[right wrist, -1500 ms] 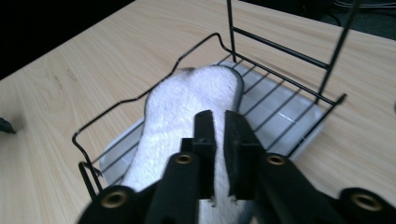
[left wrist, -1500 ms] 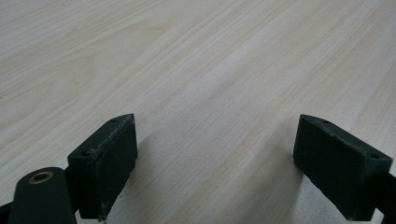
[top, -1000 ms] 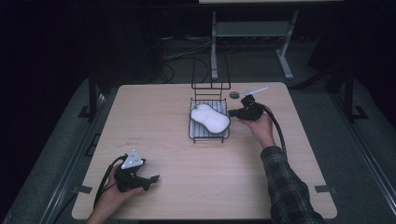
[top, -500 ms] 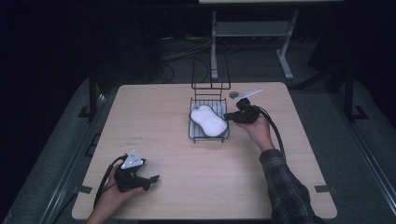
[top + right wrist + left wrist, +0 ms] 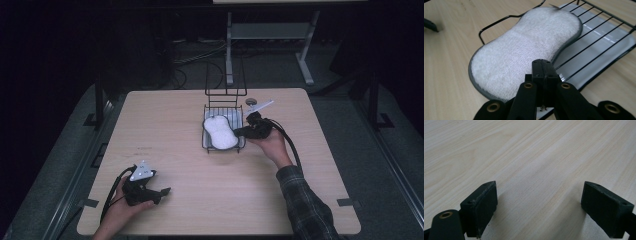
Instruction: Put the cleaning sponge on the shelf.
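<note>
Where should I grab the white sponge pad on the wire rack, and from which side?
Probably take the white sponge pad by its narrow waist or the rounded end overhanging the wire rack rim, coming in from the right hand-held gripper side. It lies flat, so its thin grey edge is what gives the jaws purchase; those jaws are shut, so open first.

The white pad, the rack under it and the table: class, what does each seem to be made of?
White pad: soft fuzzy cloth, probably microfibre over sponge, with a grey stitched edge. Rack: thin black wire, likely coated metal, over a glossy pale tray. Table: light wood or wood-look laminate, matte, with visible grain lines.
</note>
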A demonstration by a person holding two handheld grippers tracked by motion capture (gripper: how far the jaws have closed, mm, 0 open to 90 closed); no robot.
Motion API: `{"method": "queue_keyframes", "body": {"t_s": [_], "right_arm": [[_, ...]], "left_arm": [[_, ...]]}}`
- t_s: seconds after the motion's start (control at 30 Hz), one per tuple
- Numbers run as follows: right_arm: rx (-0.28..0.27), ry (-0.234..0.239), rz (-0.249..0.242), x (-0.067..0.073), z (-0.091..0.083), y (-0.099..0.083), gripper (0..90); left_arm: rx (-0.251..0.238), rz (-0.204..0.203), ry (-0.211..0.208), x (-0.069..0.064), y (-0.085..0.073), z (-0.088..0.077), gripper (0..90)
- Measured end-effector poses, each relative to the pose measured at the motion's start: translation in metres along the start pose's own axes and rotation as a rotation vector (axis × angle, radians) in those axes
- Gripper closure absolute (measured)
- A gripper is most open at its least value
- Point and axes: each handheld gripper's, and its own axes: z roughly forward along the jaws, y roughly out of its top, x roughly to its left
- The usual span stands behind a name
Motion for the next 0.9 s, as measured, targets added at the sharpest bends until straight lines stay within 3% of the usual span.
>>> {"method": "queue_keyframes", "body": {"t_s": [0.17,0.3,0.4,0.57,0.63,0.77,0.9], "right_arm": [[-0.021,0.009,-0.022,0.008,-0.002,0.005,89.4],[-0.084,0.002,0.004,0.008,0.002,0.013,89.5],[-0.069,0.0,0.016,0.008,0.014,0.017,89.4],[-0.07,0.0,-0.032,0.018,0.026,0.029,89.5],[-0.043,-0.023,-0.057,0.02,0.035,0.032,89.5],[-0.035,-0.021,-0.031,0.016,0.042,0.028,89.6],[-0.035,-0.061,-0.025,0.011,0.041,0.027,89.7]], "left_arm": [[0.0,-0.001,0.0,0.0,0.0,0.0,12.9],[0.002,0.002,0.001,0.0,0.0,0.0,12.9],[0.003,0.003,0.0,0.0,0.0,0.0,12.9],[0.002,0.001,0.0,0.0,0.0,0.0,12.9],[0.002,0.002,0.0,0.0,0.0,0.0,12.9],[0.002,0.002,0.001,0.0,0.0,0.0,13.0],[0.0,0.0,0.0,0.0,0.0,0.0,13.0]]}}
